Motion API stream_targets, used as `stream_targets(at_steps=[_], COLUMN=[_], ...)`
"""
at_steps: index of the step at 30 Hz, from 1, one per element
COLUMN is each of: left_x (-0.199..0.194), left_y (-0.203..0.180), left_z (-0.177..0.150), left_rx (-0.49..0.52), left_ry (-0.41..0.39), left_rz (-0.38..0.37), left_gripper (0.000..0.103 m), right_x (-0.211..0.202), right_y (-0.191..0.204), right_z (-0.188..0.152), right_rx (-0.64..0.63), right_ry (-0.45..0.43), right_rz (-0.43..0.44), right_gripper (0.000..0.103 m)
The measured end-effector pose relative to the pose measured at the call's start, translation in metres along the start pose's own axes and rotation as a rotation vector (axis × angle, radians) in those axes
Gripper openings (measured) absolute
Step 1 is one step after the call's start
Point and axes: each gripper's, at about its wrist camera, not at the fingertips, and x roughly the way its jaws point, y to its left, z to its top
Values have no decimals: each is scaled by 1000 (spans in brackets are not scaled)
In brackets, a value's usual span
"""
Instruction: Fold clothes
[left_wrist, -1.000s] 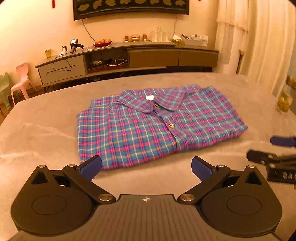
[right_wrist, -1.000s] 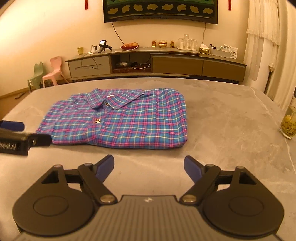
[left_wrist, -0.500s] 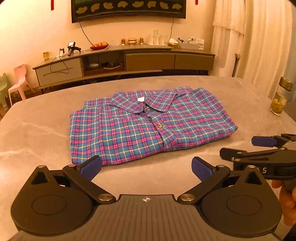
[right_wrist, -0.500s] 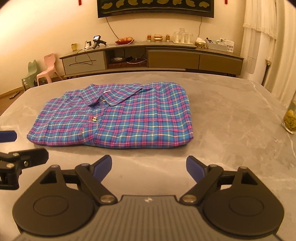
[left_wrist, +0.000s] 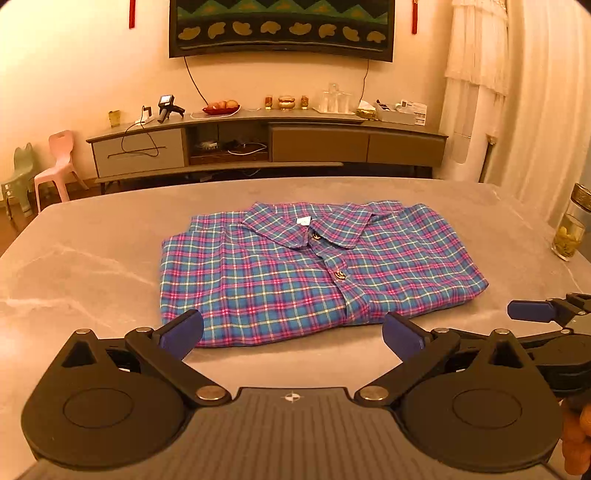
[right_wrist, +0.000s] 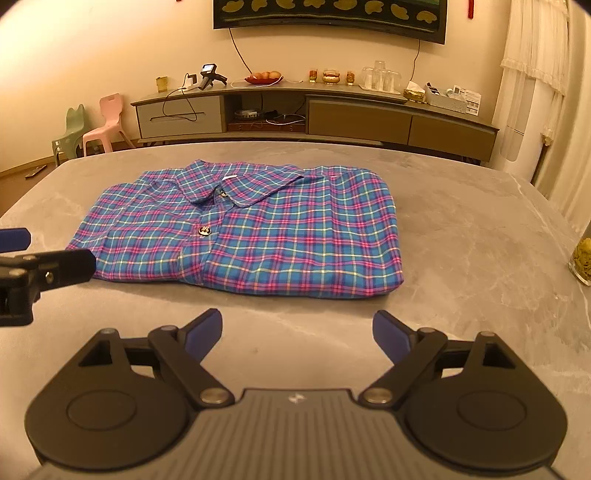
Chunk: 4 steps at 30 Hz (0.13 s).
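Note:
A blue and pink plaid shirt (left_wrist: 310, 269) (right_wrist: 255, 236) lies folded into a neat rectangle on the grey marble table (left_wrist: 92, 258), collar up and buttons showing. My left gripper (left_wrist: 291, 334) hovers open just short of the shirt's near edge, holding nothing. My right gripper (right_wrist: 297, 332) is open too, over bare table in front of the shirt. The right gripper's fingers (left_wrist: 532, 310) show at the right edge of the left wrist view. The left gripper's fingers (right_wrist: 55, 264) show at the left edge of the right wrist view.
A glass jar (left_wrist: 570, 229) (right_wrist: 583, 254) with yellow contents stands near the table's right edge. Beyond the table a long sideboard (left_wrist: 266, 144) carries small items under a wall hanging. Small plastic chairs (left_wrist: 55, 162) sit on the floor at far left. Curtains (left_wrist: 535, 92) hang at right.
Both grippers have drawn back and lifted a little from the shirt, so it looks smaller and farther. The shirt has not moved. Both stay open.

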Motion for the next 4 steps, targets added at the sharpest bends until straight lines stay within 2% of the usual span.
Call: stream_targets(at_steps=[4], left_x=[-1], left_y=[1], left_z=[-1], left_rx=[2], left_ry=[3], left_rz=[14], left_gripper=[102], right_x=[-1], right_y=[0], right_z=[0], right_rx=[0], right_ry=[-1], right_rz=[-1], right_gripper=[91])
